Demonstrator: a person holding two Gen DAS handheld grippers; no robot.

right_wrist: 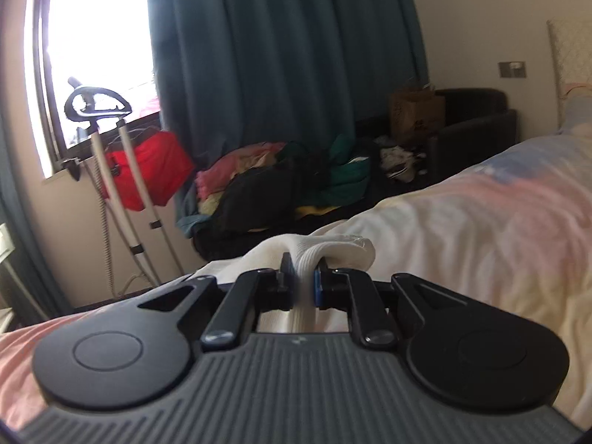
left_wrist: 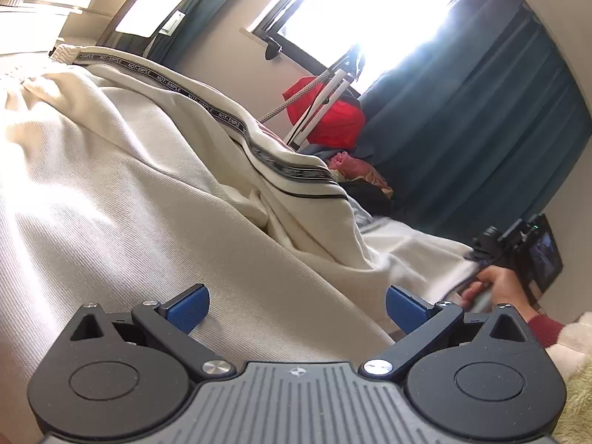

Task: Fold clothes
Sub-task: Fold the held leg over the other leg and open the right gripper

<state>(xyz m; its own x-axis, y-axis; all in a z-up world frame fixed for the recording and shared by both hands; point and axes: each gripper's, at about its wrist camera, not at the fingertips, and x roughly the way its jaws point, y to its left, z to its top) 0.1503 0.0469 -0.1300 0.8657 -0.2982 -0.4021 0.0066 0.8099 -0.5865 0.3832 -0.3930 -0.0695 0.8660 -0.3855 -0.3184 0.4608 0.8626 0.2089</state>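
— Background items? 
— Teal curtains (right_wrist: 281, 55) beside a bright window (right_wrist: 100, 37). Garment steamer stand (right_wrist: 111, 170) against the wall, red fabric (right_wrist: 148, 170) hanging behind it.
— Seating? 
— Dark armchair (right_wrist: 477, 129) holding a brown paper bag (right_wrist: 416, 111).

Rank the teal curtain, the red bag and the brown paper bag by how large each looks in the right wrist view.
1. Teal curtain, by far the largest.
2. Red bag beside the garment steamer stand.
3. Brown paper bag on the dark armchair, smallest, though it sits farther back, so its true size against the red bag is unsure.
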